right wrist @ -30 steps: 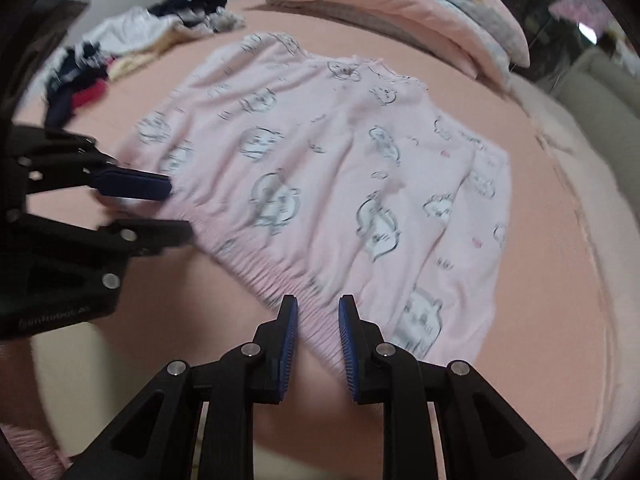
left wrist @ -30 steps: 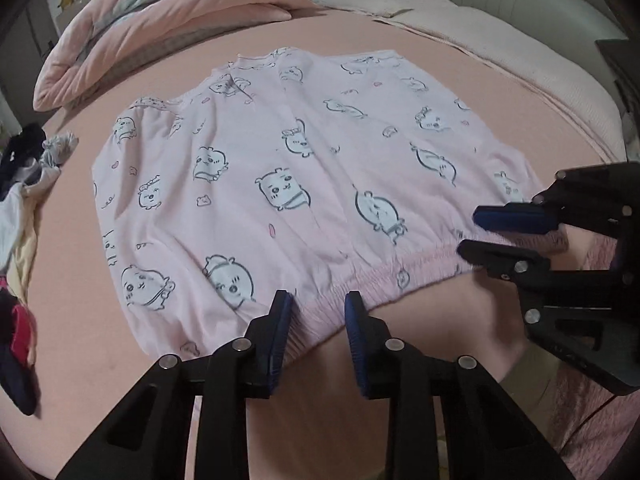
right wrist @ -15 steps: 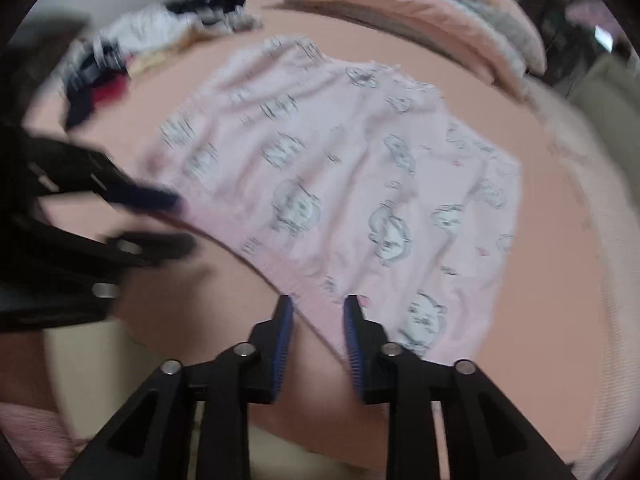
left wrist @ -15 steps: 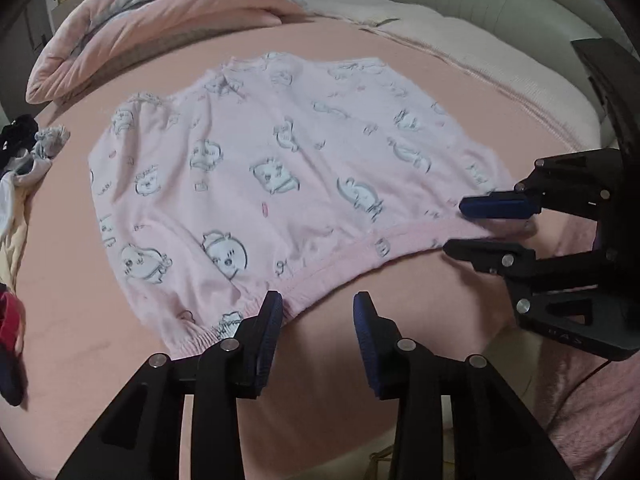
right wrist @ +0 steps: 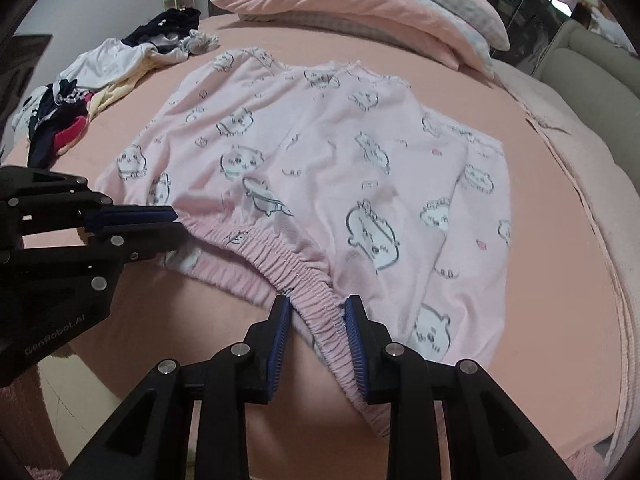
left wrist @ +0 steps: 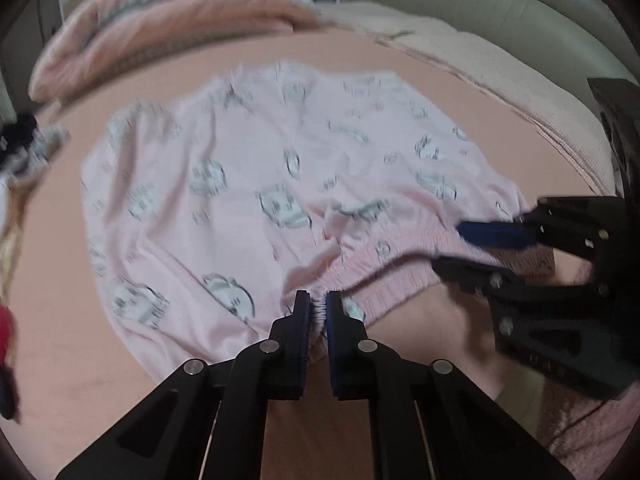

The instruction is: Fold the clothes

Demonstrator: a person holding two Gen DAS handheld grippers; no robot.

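Note:
A pink garment (left wrist: pixel 280 168) printed with cartoon animals lies spread on the pink bed sheet (left wrist: pixel 60 280), its elastic hem toward me. My left gripper (left wrist: pixel 318 308) is shut on the gathered hem, which bunches up between its blue pads. In the right wrist view the garment (right wrist: pixel 320 140) shows sharply and the left gripper (right wrist: pixel 176 226) pinches the hem's left end. My right gripper (right wrist: pixel 318 316) stands open, with a ridge of the hem lying between its fingers. The left wrist view shows the right gripper (left wrist: pixel 448 246) at the hem's right end, jaws apart.
A heap of loose clothes (right wrist: pixel 100 80) lies at the bed's far left. A folded pink quilt (right wrist: pixel 360 4) sits at the head of the bed. A beige blanket (left wrist: pixel 500 92) and a grey-green padded frame (left wrist: pixel 480 12) run along the right. The bed's near edge is just under both grippers.
My left gripper has closed on the elastic hem and gathered it. My right gripper has pushed forward and opened slightly, so the hem now sits between its fingers.

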